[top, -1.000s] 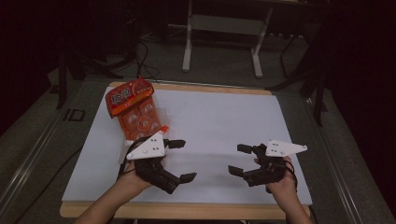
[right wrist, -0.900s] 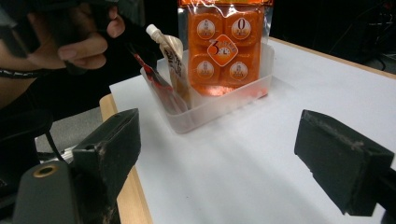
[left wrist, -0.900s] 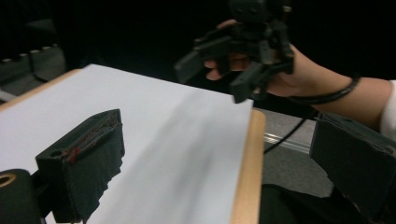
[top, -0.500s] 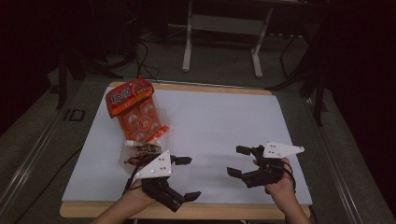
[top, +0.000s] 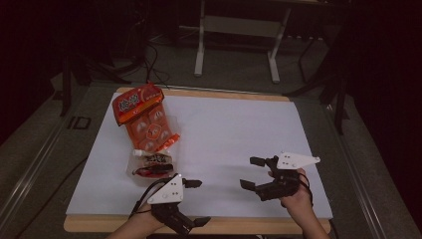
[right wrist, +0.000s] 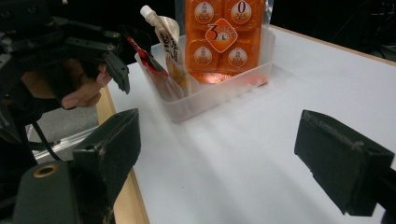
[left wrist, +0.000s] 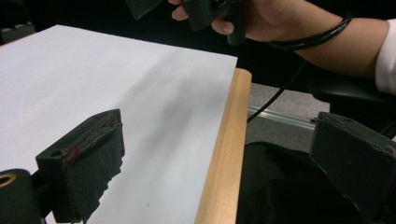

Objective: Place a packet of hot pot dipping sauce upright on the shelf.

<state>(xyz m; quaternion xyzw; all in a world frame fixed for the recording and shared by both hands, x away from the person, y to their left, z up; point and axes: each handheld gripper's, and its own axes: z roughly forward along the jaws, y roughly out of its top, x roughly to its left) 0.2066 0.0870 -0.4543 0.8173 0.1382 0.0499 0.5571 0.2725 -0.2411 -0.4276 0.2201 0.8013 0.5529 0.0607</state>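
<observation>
Snack packs sit in a clear plastic tray (right wrist: 205, 95) at the left side of the bench (top: 239, 134). A big orange pouch (top: 149, 127) lies propped across the tray's far end, and behind it rests an orange bag (top: 137, 103). A small white-capped sachet (right wrist: 163, 35) and a red one (right wrist: 142, 56) stand in the tray's near end, probably leaned there so a claw can pinch them from above.

Left claw (top: 196, 201) hangs at the bench's near edge, just beside the tray, jaws spread and empty. Right claw (top: 251, 172) hovers over bare white surface, well apart from the tray, also released and holding nothing.

Nothing lies between either claw and the tray. The tray wall and the crowding of the sachets look like the only hindrance to a clean grip.
</observation>
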